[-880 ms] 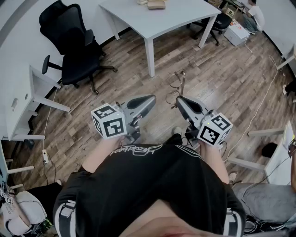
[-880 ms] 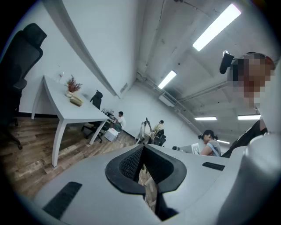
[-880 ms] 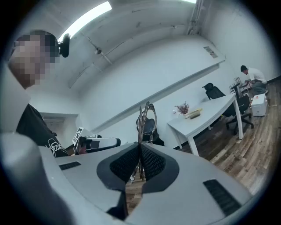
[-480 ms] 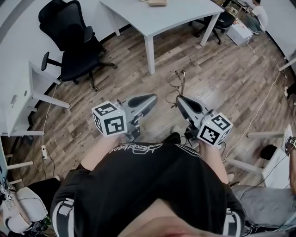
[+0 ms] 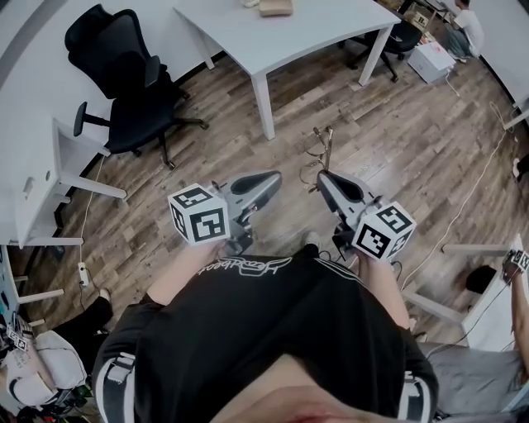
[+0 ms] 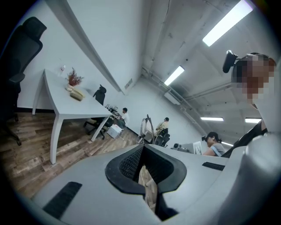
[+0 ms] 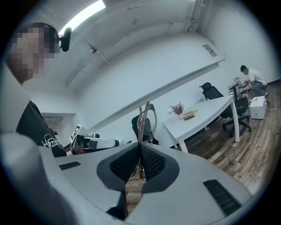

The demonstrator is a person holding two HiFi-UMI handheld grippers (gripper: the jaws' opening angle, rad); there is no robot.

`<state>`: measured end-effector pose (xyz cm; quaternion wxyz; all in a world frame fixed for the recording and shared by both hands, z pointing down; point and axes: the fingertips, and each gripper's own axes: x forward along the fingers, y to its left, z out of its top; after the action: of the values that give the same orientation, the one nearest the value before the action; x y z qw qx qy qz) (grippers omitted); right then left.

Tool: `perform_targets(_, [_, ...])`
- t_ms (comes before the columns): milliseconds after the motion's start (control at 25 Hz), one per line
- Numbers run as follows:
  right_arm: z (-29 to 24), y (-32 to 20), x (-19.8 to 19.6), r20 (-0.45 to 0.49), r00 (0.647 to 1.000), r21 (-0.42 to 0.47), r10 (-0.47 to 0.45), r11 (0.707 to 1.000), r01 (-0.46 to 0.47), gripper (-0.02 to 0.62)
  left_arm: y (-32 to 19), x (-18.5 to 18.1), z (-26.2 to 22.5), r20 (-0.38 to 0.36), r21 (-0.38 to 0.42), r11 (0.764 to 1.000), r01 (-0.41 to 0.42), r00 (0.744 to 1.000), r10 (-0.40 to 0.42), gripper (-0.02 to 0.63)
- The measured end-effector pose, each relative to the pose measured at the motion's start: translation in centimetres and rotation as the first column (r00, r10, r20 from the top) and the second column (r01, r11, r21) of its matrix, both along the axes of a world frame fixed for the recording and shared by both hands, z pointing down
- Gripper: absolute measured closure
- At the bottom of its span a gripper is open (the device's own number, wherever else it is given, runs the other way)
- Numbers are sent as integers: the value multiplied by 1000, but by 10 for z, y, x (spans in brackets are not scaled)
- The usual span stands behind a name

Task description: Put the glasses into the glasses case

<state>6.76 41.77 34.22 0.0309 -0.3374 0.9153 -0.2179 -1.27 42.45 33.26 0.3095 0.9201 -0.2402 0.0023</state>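
My right gripper (image 5: pixel 321 176) is shut on thin metal-framed glasses (image 5: pixel 318 147), which stick up folded from its tips above the wooden floor. In the right gripper view the glasses (image 7: pixel 145 117) rise straight out of the closed pads (image 7: pixel 148 160). My left gripper (image 5: pixel 276 176) hangs beside it on the left, shut and with nothing in it; its jaws meet at the tip (image 6: pixel 142 147). A tan glasses case (image 5: pixel 275 7) lies on the white table (image 5: pixel 314 37), far ahead of both grippers. The case (image 7: pixel 189 115) also shows next to a small dried plant (image 7: pixel 178 108).
A black office chair (image 5: pixel 124 78) stands left of the table. A white desk (image 5: pixel 45 178) is at the far left. Another chair (image 5: pixel 397 37) and a white box (image 5: pixel 430 62) sit at the back right. A cable (image 5: pixel 467 194) runs across the floor on the right.
Both grippers hold the same stance, with the glasses still in the right one. The room has drifted slightly in the head view.
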Motion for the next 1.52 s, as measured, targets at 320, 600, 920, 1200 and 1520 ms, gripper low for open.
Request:
perform_targets(320, [-23, -56, 61, 6, 1000, 46, -1, 999, 1, 577, -58, 60, -16, -7, 33, 999, 6, 1000, -5, 598])
perform_targets(600, [-54, -88, 127, -38, 999, 146, 11, 989, -5, 577, -94, 122, -47, -14, 149, 989, 8, 1000, -6, 598])
perform_targets(920, [-68, -123, 169, -54, 999, 175, 4, 984, 6, 577, -122, 162, -60, 3, 183, 983, 26, 1000, -27, 598])
perform_targets(1200, [-58, -138, 179, -40, 998, 181, 40, 983, -32, 577, -142, 168, -53, 23, 195, 980, 43, 999, -48, 598])
perform_targets(1520, [-42, -190, 181, -64, 995, 148, 70, 987, -60, 577, -207, 167, -44, -11, 168, 985, 51, 999, -50, 598])
